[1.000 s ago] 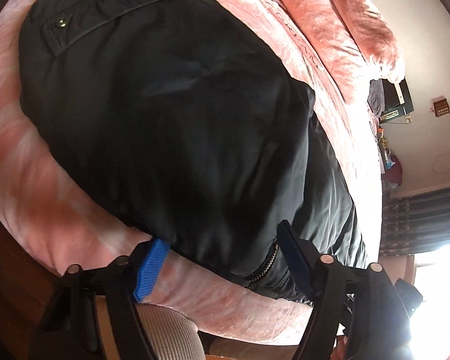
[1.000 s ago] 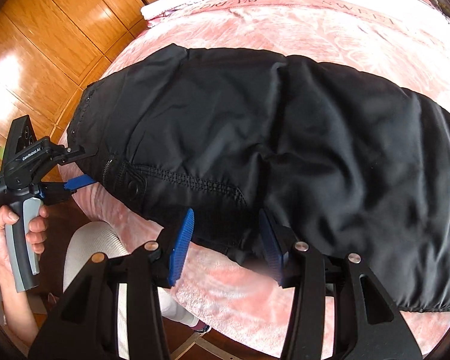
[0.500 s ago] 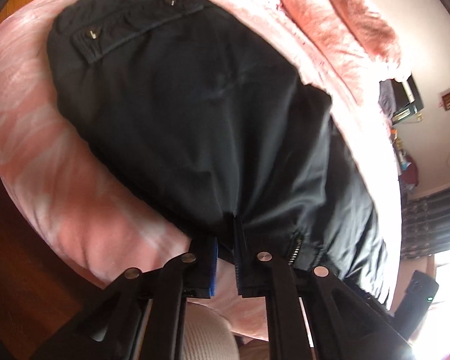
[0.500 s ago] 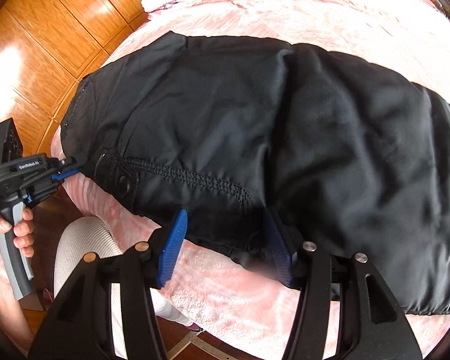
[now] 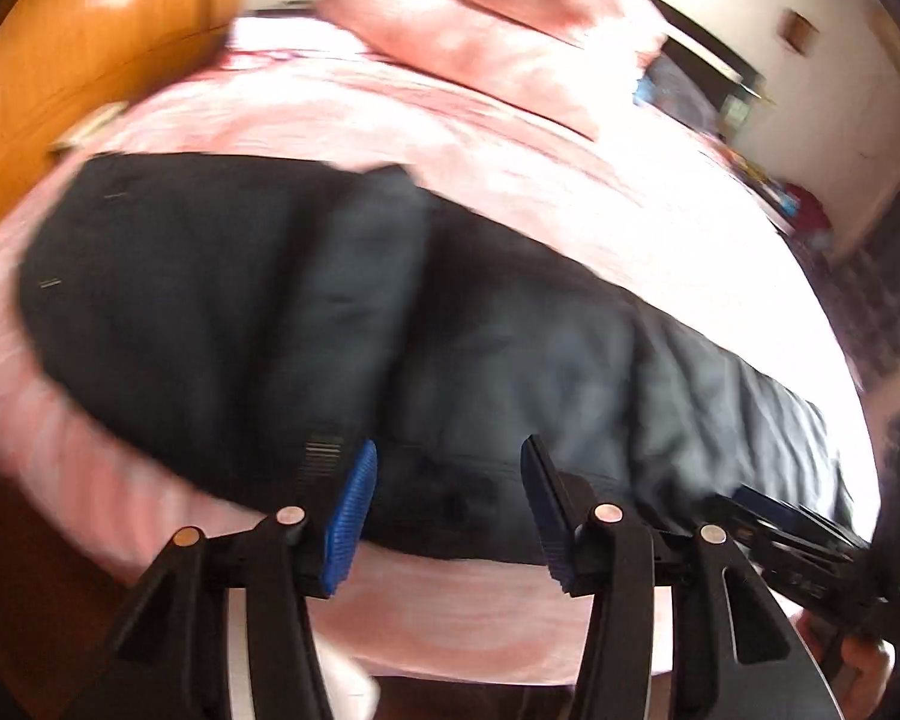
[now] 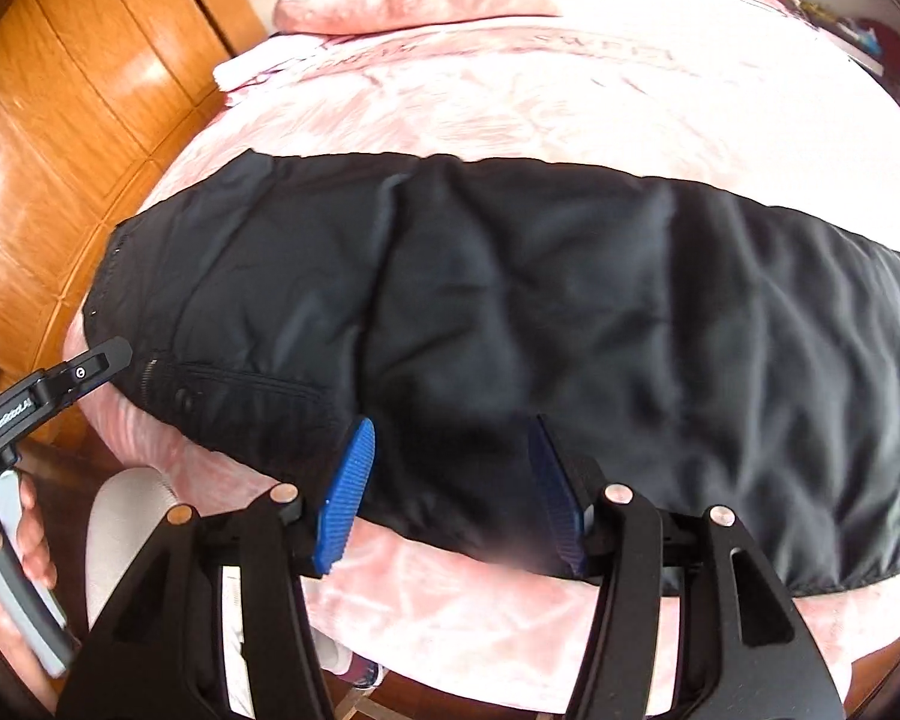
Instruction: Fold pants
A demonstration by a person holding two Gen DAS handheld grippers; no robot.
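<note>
Right wrist view: black pants (image 6: 540,324) lie spread across the pink bed (image 6: 510,84). The right claw (image 6: 450,492) stands spread over their near edge; the left claw (image 5: 444,504), just reopened, pinches nothing.

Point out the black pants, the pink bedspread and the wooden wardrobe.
black pants (image 6: 510,300), right wrist view, middle of the cloth.
pink bedspread (image 6: 540,90), right wrist view, bare part beyond the pants.
wooden wardrobe (image 6: 78,90), right wrist view, door panel.
</note>
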